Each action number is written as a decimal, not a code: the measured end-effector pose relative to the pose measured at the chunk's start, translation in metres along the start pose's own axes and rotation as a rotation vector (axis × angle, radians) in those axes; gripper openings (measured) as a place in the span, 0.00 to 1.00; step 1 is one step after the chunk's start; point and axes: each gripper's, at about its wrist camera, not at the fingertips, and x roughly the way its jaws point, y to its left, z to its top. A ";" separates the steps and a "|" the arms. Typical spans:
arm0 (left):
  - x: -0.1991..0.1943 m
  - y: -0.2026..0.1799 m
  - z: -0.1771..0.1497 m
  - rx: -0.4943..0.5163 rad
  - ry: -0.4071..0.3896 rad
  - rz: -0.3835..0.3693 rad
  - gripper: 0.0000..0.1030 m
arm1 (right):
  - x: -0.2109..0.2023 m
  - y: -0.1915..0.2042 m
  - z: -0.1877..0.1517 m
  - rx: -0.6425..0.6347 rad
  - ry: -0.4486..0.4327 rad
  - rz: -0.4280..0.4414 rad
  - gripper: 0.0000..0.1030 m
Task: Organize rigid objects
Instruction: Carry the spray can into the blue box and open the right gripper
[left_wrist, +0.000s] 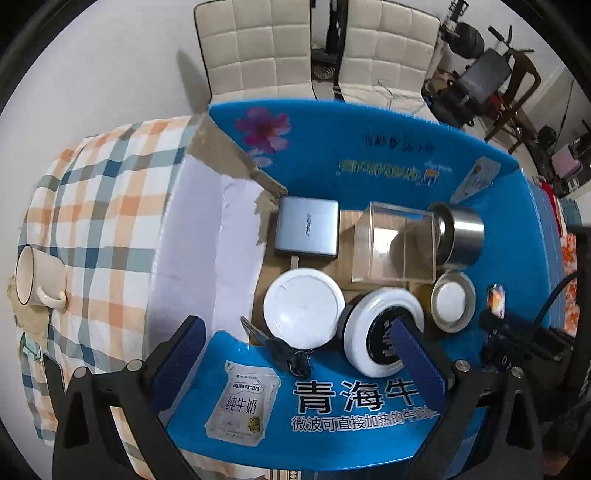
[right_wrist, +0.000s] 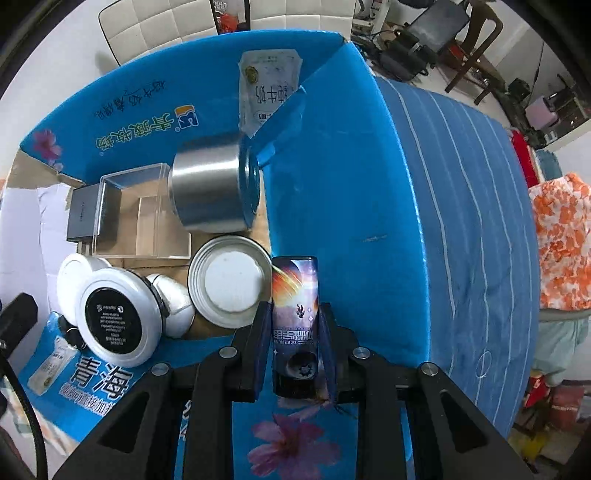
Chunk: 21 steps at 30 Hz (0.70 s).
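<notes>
Right gripper (right_wrist: 294, 341) clamped on printed box (right_wrist: 294, 295); left gripper (left_wrist: 301, 354) apart, empty. Lower box into carton (right_wrist: 325, 155) gap beside tin lid (right_wrist: 229, 286), ahead-left.

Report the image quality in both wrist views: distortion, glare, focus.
Left wrist view: strong fisheye bending of the blue box, dark corners, soft glare on the clear acrylic case, focus sharp. Right wrist view: same barrel distortion, bright sheen on the steel tin, the card box in the right gripper crisp.
</notes>
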 end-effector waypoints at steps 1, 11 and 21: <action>0.003 -0.001 -0.001 0.004 0.006 0.000 1.00 | 0.001 0.001 0.000 -0.001 -0.003 -0.007 0.26; 0.019 -0.004 0.001 0.025 0.037 0.002 1.00 | 0.017 0.000 0.011 0.011 0.036 0.029 0.26; 0.020 -0.002 0.008 0.032 0.034 0.024 1.00 | 0.027 -0.004 0.010 0.014 0.082 0.060 0.36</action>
